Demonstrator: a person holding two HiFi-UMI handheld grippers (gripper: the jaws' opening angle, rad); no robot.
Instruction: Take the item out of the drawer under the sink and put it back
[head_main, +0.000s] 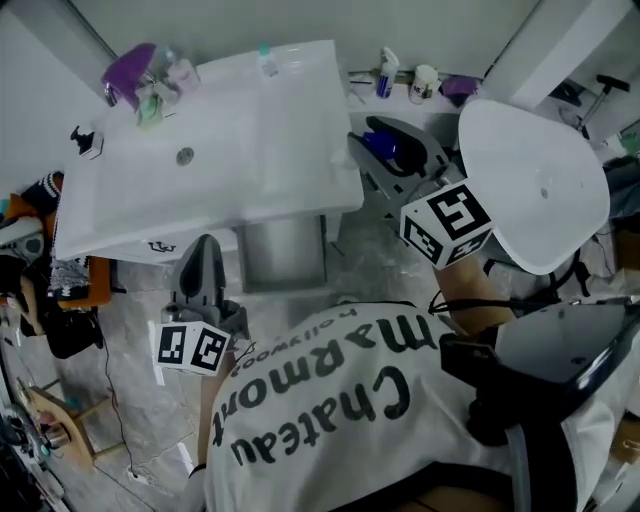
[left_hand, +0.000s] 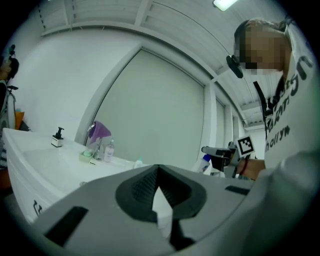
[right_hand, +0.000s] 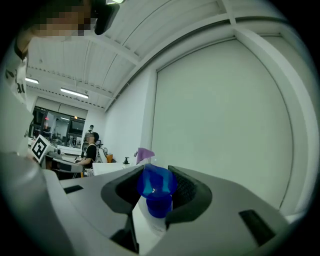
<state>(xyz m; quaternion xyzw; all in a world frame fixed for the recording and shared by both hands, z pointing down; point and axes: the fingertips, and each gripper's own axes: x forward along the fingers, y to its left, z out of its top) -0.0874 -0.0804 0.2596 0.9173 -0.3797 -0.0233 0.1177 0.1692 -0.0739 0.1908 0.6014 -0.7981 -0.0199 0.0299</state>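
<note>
Fingers (right_hand: 189, 189) of right gripper (right_hand: 158, 180) clamp blue-capped bottle (right_hand: 159, 201) beside white sink (head_main: 250, 130).

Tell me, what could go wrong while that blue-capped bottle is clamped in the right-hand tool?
1. The right gripper seems to pinch the bottle only at its blue cap, so the body could swing or slip out.
2. In the head view that gripper sits close to the sink corner and the small bottles on the ledge behind it; a careless swing might bump them.
</note>
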